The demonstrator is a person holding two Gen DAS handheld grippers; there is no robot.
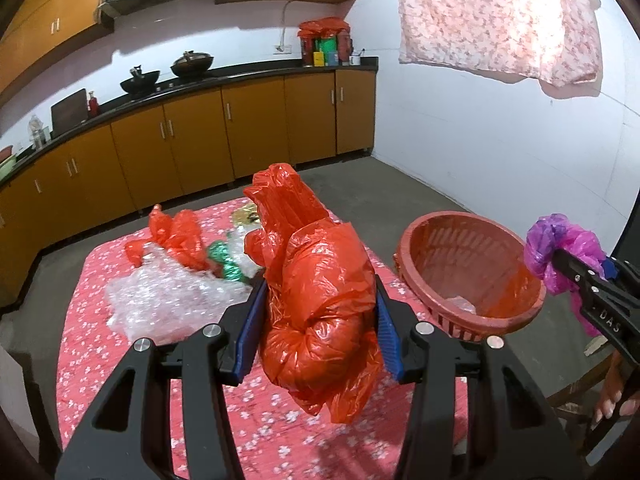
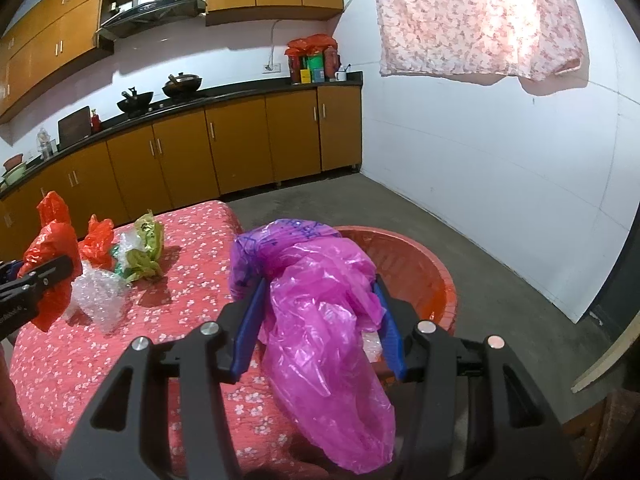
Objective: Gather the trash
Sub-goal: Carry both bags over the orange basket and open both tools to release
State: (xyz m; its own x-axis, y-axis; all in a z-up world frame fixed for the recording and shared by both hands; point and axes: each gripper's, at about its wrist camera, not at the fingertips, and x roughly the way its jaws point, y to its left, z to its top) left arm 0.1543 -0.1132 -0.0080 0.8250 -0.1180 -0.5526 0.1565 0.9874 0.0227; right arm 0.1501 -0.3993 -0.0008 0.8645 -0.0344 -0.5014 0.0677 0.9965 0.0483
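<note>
Right gripper (image 1: 560, 264) side plate, far right in the left wrist view: white letters "DAS", anything before them hidden.
Left gripper (image 2: 60, 270) body, far left in the right wrist view: small white print, too blurred to read.
Pink bag (image 2: 320, 320): dark scribbled marks, unreadable.

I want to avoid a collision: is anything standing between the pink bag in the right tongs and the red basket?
Nothing visible: the right tongs hold the pink plastic bag beside the open red basket, with no object between.
</note>
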